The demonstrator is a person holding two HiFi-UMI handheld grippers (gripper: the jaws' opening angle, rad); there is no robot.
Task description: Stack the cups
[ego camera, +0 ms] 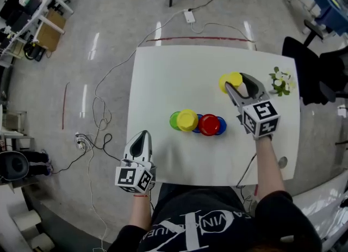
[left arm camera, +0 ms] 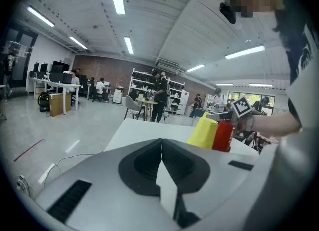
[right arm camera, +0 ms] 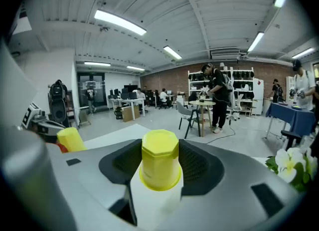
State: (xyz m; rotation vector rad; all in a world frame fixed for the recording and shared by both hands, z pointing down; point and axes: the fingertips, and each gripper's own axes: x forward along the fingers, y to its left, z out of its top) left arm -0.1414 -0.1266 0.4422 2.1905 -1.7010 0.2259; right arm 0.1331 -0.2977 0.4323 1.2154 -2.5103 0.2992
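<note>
Where the right gripper [ego camera: 237, 82] reaches over the far right part of the white table [ego camera: 163, 71], we note its jaws pinching a yellow cup [right arm camera: 160, 160]. In the right gripper view the cup stands base-up between the dark pads, and its sides meet both of them. We cannot tell whether its rim rests on the tabletop or hangs just above it.

Left gripper [ego camera: 142, 139]: we record it at the near left of the table, jaws pressed together with nothing between them, well apart from every cup.

Row of cups near the table's middle, all base-up, read left to right in the head view:
- green cup [ego camera: 173, 120]
- second yellow cup [ego camera: 187, 120], touching the green one and partly covering it
- red cup [ego camera: 209, 124]
- blue cup [ego camera: 221, 126], showing at the red cup's right edge; more blue shows between the red and the second yellow, and we cannot tell whether that is one cup or two

The held cup sits beyond the row and to its right, clear of it.

White flowers [ego camera: 281, 81] lie at the table's far right edge, just beside the right gripper.

Beyond the table, a white cable [ego camera: 109, 77] trails over the grey floor
</note>
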